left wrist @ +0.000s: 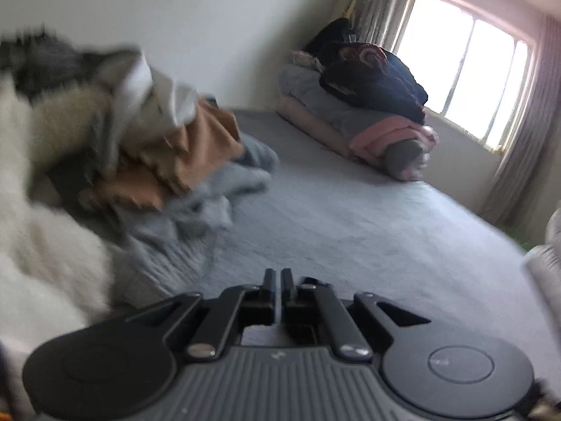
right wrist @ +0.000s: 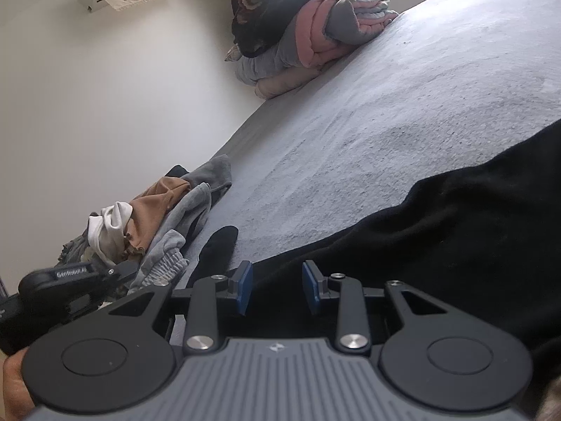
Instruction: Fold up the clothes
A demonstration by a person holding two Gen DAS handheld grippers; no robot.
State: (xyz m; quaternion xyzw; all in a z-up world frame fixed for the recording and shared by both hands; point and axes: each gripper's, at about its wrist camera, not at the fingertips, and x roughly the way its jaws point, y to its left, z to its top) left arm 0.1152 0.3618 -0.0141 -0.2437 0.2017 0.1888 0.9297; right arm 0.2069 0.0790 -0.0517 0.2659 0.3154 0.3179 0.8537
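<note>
1. Left hand-held gripper [left wrist: 279, 282] is showing fully closed in the left wrist view, pads meeting, nothing visible between them. It is pointing out over the grey bed [left wrist: 350, 217], aimed at bare sheet.
2. Same view: unfolded clothes pile [left wrist: 147, 161] is sitting on the bed to the left, blurred. Brown top, grey knit and white pieces are lying tangled in it, with a fluffy cream fabric [left wrist: 42, 245] filling the near-left corner. Stacked bedding [left wrist: 368, 105] is sitting at the far end by the window [left wrist: 455, 80].
3. Right hand-held gripper [right wrist: 277, 287] in the right wrist view is standing partly open. A black garment [right wrist: 438, 231] is spreading over the bed just ahead and to the right; its edge is running in between the blue pads, but I cannot tell whether they are pinching it.
4. Same view: the pile is lying at far left against the wall, a black sock-like piece [right wrist: 219, 249] just beside it. The other gripper's body is showing at the left edge.
5. Progress, judging: early. No neatly folded clothing is showing; the black garment looks like the piece in hand, not yet folded, and the whole pile is still waiting.
</note>
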